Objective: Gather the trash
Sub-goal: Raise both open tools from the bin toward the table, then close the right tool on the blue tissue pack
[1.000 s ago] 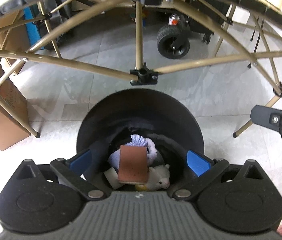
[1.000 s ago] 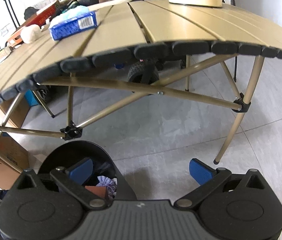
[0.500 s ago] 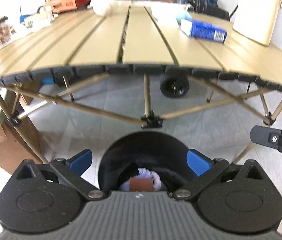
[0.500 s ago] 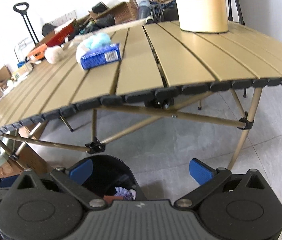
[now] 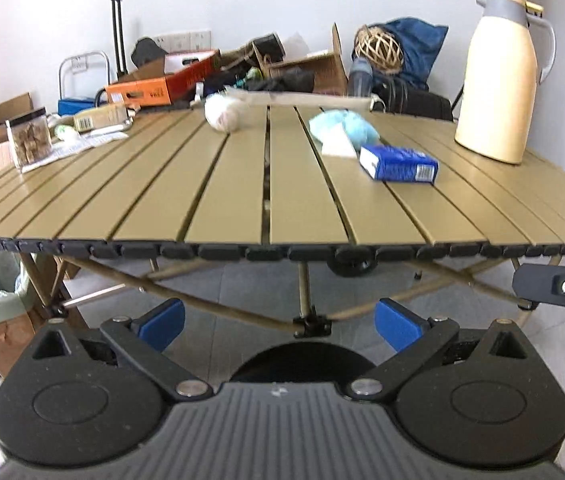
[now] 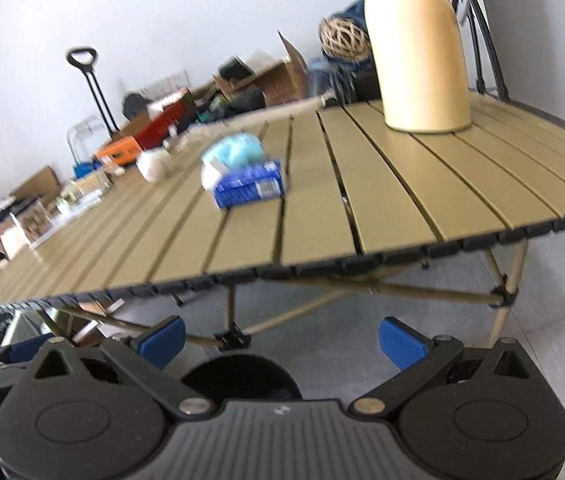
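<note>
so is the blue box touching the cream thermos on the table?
Apart. In the left wrist view, bare table slats show between the blue box and the cream thermos; the right wrist view shows the same gap.

Right gripper over the bin, facing the slatted table

The right gripper (image 6: pixel 280 340) hangs below the table's (image 6: pixel 402 208) edge with its blue pads (image 6: pixel 400 344) wide apart and nothing between them. Just under it sits the black bin (image 6: pixel 238 372), its rim partly hidden by the gripper body. On the table a blue box (image 6: pixel 250 190) lies touching a light-blue wad (image 6: pixel 236 150); a white lump (image 6: pixel 152 166) rests further left, and a cream jug (image 6: pixel 418 52) stands upright at the far right.
</note>
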`<state>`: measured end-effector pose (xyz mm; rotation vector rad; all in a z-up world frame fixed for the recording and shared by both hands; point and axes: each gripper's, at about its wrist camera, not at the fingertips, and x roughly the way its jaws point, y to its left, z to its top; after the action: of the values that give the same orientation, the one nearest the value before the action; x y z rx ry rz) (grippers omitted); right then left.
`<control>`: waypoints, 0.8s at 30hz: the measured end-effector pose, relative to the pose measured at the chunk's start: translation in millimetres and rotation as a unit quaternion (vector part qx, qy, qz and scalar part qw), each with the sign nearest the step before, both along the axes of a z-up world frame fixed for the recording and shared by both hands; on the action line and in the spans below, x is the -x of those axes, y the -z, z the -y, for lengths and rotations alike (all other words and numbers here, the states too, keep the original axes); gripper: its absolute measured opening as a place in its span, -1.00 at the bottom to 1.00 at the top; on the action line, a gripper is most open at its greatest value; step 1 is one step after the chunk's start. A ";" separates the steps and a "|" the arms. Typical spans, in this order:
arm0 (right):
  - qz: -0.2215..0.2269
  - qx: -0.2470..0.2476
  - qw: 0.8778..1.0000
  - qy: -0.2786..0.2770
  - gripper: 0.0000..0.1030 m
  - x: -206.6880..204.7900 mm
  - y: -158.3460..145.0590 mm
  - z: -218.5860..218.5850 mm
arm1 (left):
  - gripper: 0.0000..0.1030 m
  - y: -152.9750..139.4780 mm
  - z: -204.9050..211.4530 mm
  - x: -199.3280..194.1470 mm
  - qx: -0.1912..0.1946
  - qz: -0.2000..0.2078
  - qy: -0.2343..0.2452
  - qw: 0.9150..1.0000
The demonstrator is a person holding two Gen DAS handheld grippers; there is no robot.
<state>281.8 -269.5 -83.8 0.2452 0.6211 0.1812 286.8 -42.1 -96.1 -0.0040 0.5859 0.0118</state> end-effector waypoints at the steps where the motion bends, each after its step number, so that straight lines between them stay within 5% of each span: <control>1: 0.008 -0.002 1.000 -0.002 1.00 0.4 -1.6 0.4 | 1.00 -2.2 -1.4 1.5 0.001 0.007 -0.003 1.000; 15: 0.111 -0.002 0.994 0.002 1.00 -16.0 -26.8 -7.6 | 1.00 -18.6 -21.4 -15.1 0.020 0.049 -0.047 0.997; 24: 0.137 0.002 0.991 0.000 1.00 -53.5 -30.8 -23.8 | 1.00 -31.8 -39.0 -37.6 0.034 0.061 -0.069 0.995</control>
<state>335.2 -245.8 -53.0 0.2113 0.3487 0.2083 324.4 -3.1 -64.4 -0.1100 0.4627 0.1254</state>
